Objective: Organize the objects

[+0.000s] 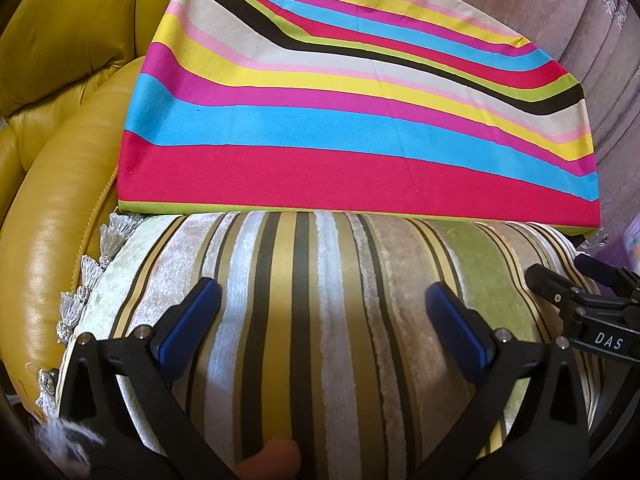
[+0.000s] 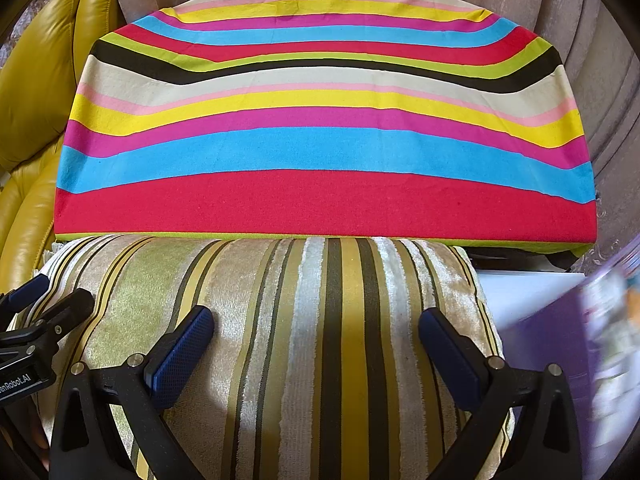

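Right under both cameras sits the velvet striped cushion (image 1: 320, 320), plump, in gold, olive and cream bands, with a tasselled edge toward the yellow leather armchair (image 1: 52, 240). Behind it, touching its far edge, leans the bright multicolour striped cushion (image 2: 320, 140) against a beige sofa back (image 2: 600, 60). I have my left gripper (image 1: 324, 304) and right gripper (image 2: 316, 332) side by side over the velvet one, both with jaws spread wide, holding nothing. I judge it light, soft and squashy, the pile a bit slippery; I'd pinch a corner or seam edge rather than the bulging middle.
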